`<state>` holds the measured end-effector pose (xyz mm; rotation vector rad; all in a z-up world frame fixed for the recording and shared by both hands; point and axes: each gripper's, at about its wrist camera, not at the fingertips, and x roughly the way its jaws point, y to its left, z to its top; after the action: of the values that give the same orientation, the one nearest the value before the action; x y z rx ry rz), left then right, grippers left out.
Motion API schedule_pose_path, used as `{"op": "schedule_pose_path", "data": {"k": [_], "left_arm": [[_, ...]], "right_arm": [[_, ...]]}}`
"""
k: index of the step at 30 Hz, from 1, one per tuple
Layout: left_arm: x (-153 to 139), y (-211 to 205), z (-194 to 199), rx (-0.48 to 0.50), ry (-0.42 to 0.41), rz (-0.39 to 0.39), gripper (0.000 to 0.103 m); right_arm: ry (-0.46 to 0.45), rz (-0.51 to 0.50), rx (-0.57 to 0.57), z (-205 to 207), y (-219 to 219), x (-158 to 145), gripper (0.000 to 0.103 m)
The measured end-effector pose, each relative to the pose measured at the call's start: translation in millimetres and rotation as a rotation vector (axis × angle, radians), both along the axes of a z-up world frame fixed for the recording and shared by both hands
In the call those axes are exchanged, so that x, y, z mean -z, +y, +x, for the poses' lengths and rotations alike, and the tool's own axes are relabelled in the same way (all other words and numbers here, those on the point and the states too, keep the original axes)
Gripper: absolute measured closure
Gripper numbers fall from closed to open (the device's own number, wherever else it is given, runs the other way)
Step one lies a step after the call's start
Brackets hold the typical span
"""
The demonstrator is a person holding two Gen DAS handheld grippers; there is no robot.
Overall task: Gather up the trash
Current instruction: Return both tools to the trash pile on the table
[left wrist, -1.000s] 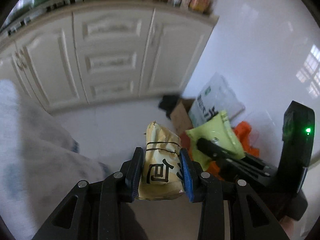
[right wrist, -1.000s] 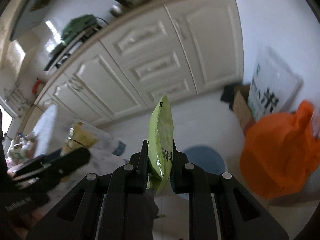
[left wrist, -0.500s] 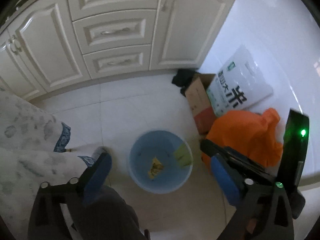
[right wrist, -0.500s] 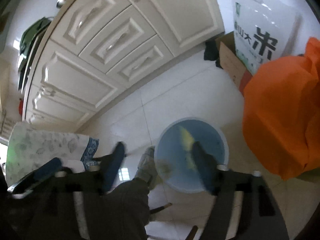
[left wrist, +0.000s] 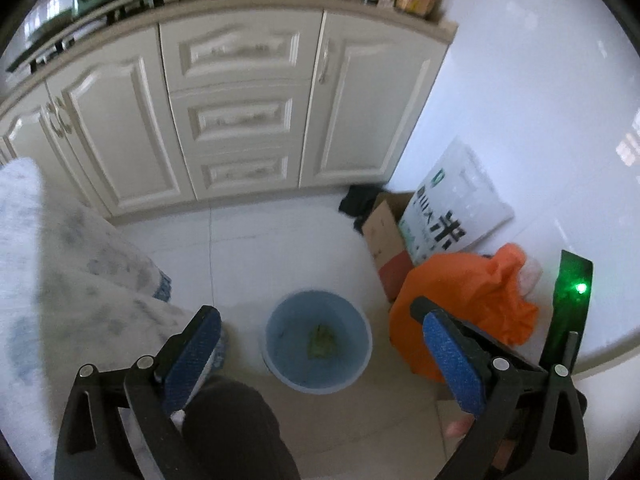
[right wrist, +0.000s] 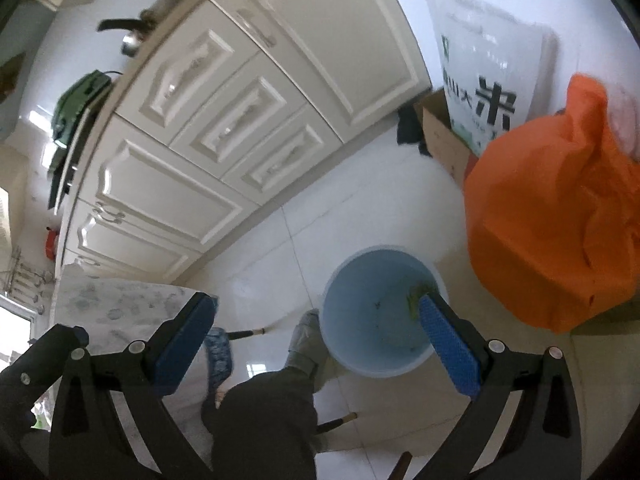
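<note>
A light blue trash bucket (left wrist: pixel 276 354) stands on the white tile floor, seen from above in both views; in the right wrist view its rim (right wrist: pixel 332 292) is at centre right. Wrappers lie at its bottom (left wrist: pixel 320 340), and a green one shows in the right wrist view (right wrist: pixel 416 294). My left gripper (left wrist: pixel 320 354) is open and empty, high above the bucket. My right gripper (right wrist: pixel 316 334) is open and empty, also above it. The right gripper's body shows at the right edge of the left wrist view (left wrist: pixel 568 312).
An orange bag (left wrist: pixel 468 304) sits right of the bucket, with a cardboard box (left wrist: pixel 384 236) and a white rice sack (left wrist: pixel 452 208) behind. Cream kitchen cabinets (left wrist: pixel 240 120) line the back. A patterned tablecloth (left wrist: pixel 60 280) is at left. The person's leg (right wrist: pixel 264 420) is below.
Both grippers opened: the yellow packet left the left gripper and the green packet left the right one, and both now lie in the bucket. The views tilted back up slightly.
</note>
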<state>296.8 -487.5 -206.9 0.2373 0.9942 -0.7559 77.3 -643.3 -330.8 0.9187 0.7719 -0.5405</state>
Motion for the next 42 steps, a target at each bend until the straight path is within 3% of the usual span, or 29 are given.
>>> {"op": "schedule_pose_path", "data": {"k": [10,15,20,31,36,42], "left_arm": [[-115,169,-64,-0.076,-0.161,-0.167,0.001],[-136,243,-84,-0.141,-0.239,-0.208,0.001],[-144,313,-108,-0.238,-0.339,-0.224,0.001],[-132,435,-161,-0.473,-0.430,-0.247,0.001],[-119,465,-177,-0.567,-0.459,-0.194,0.001],[-103,473,-190,-0.590,-0.442,-0.181,0.001]], "right_arm": [[-0.100,-0.162,-0.098,19,75,-100,0.000],[-0.153,-0.237,-0.209,48,134,-142,0.000],[-0.179,-0.299,-0.322,78,192,-168,0.000],[-0.210,-0.443,-0.567,135,310,-202,0.000],[-0.186,-0.497,-0.649,158,346,-198,0.000],[-0.127,-0.522,-0.714,183,371,-178,0.000]]}}
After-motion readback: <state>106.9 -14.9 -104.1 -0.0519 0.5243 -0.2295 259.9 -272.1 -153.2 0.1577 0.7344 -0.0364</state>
